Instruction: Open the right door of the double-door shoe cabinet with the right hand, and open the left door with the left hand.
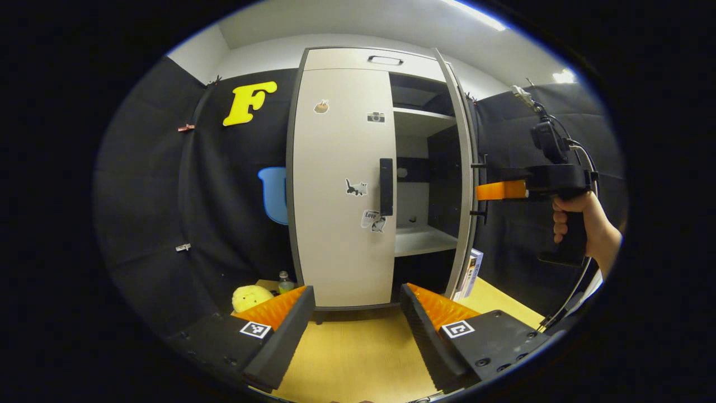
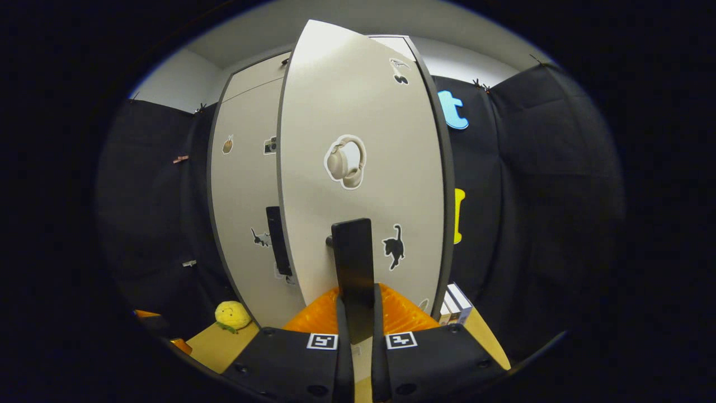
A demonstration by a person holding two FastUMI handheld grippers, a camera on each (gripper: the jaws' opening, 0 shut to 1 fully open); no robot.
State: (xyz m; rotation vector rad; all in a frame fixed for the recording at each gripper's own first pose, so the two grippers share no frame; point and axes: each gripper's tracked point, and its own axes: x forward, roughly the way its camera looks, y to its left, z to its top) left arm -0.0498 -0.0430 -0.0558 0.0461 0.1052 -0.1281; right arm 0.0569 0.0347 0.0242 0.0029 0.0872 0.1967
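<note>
A tall white shoe cabinet [image 1: 341, 61] stands on the wooden floor. Its left door [image 1: 341, 190] is closed, with a black vertical handle [image 1: 386, 186] at its right edge. The right door [image 1: 463, 184] is swung out, edge-on in the left gripper view, baring white shelves [image 1: 422, 239]. My left gripper [image 1: 354, 330] hangs open in front of the cabinet, well short of the left handle. In the right gripper view the right door's sticker-covered face [image 2: 358, 168] is close, and my right gripper [image 2: 356, 313] is shut on its black handle [image 2: 352, 268]. The right gripper [image 1: 482, 190] and the hand holding it also show in the left gripper view.
A yellow plush toy [image 1: 250, 296] and a small bottle [image 1: 285, 282] sit on the floor left of the cabinet. Boxes or books [image 1: 471, 274] lean beside the cabinet's right side. Black cloth walls close in on both sides.
</note>
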